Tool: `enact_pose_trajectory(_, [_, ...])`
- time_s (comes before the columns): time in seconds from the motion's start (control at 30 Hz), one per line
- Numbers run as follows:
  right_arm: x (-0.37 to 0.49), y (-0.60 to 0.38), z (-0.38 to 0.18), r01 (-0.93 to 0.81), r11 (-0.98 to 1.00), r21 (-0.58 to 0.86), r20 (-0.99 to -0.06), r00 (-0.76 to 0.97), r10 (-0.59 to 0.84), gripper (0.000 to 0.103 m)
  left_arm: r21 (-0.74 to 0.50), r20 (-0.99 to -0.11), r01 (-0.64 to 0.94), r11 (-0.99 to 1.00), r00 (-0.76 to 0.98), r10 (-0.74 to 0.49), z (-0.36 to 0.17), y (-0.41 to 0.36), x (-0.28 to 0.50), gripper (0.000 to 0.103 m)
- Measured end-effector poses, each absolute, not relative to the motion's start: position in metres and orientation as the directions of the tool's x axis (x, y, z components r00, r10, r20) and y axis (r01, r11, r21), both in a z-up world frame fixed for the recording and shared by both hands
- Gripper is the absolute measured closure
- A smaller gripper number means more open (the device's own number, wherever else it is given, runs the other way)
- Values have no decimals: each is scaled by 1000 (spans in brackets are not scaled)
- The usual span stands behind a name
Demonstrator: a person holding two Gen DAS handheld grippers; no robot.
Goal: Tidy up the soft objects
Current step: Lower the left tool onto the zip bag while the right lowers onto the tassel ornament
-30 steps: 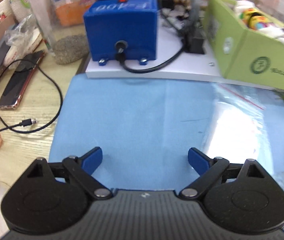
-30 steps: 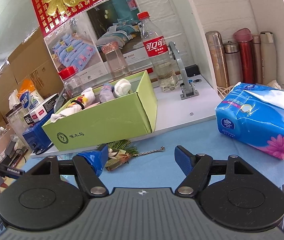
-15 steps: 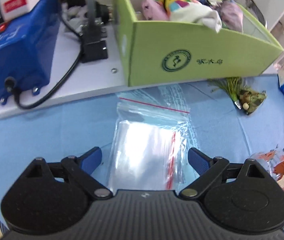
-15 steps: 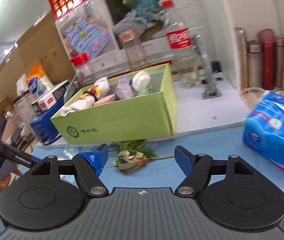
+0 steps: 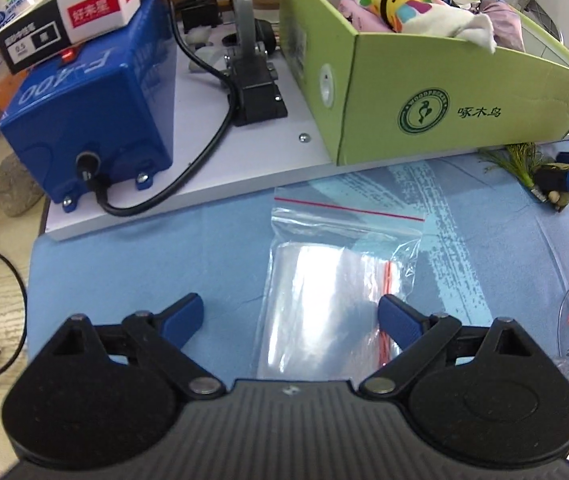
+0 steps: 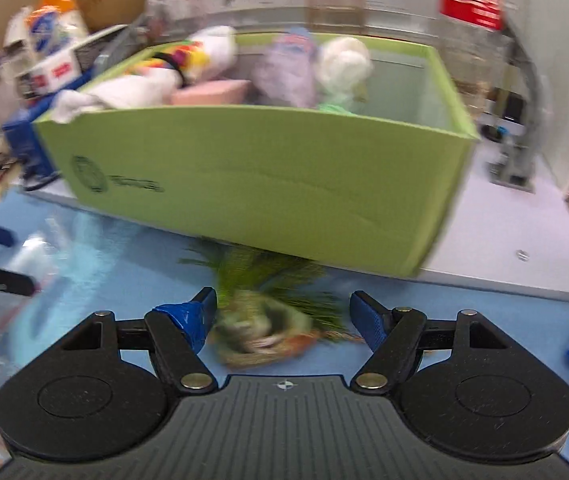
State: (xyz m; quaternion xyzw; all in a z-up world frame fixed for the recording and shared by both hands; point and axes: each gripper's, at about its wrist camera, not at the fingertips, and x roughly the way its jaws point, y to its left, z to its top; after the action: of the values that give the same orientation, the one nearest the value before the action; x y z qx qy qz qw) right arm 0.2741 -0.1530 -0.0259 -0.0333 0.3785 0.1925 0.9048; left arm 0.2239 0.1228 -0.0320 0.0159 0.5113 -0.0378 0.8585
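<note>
The table carries a blue mat, and at its far edge a white board holds one green box. The box is open-topped and already holds soft goods: at least four can be counted in the right wrist view, a white and coloured sock bundle, a pink piece, a lilac roll and a white roll, though blur may hide more. Left of the box sits one blue machine with a black cable.

On the mat near the left tongs lies one clear zip bag, flat, with what seems a second, smaller bag inside it. It looks very light, limp and slippery; a pinch at the red-lined mouth or a free corner should hold better than the slick middle, which is likely to slide or crumple. The left tongs stand wide apart, empty, with the bag's near end between the tips.

The smallest task item is one tufted ornament, green fringe on a soft woven body, lying on the mat just near the box's front wall. It looks light and squashy; the padded body seems the place to grip, not the loose fringe. The right tongs are also apart and empty, straddling it.
</note>
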Motion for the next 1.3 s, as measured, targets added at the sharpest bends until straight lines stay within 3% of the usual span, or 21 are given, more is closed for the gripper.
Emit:
enact_pose_trajectory(0.23, [239, -234, -28, -214, 950, 229, -688, 654, 314, 42, -11, -871, 82, 997, 488, -50, -32, 122, 219, 8])
enact_pose_trajectory(0.33, [217, -239, -26, -237, 964, 123, -738, 627, 248, 42, -12, -866, 86, 996, 497, -54, -34, 123, 219, 8])
enact_pose_trajectory(0.4, [204, -240, -23, -219, 972, 83, -721, 660, 210, 42, -14, -863, 84, 996, 502, -54, -34, 124, 218, 8])
enact_pose_trajectory(0.53, [187, -239, -14, -265, 955, 135, -636, 715, 289, 42, -42, -858, 69, 997, 508, -72, -32, 128, 211, 9])
enact_pose_trajectory(0.83, [207, -205, -40, -252, 968, 16, -636, 744, 204, 41, -16, -836, 130, 991, 542, -85, -36, 132, 204, 9])
enact_pose_trajectory(1.1, [196, -208, -48, -229, 973, 27, -565, 800, 204, 38, 0, -798, 271, 963, 580, -163, -39, 121, 203, 8])
enact_pose_trajectory(1.3, [194, -206, -48, -222, 975, 22, -565, 801, 195, 37, -7, -795, 365, 931, 563, -227, -39, 115, 196, 9])
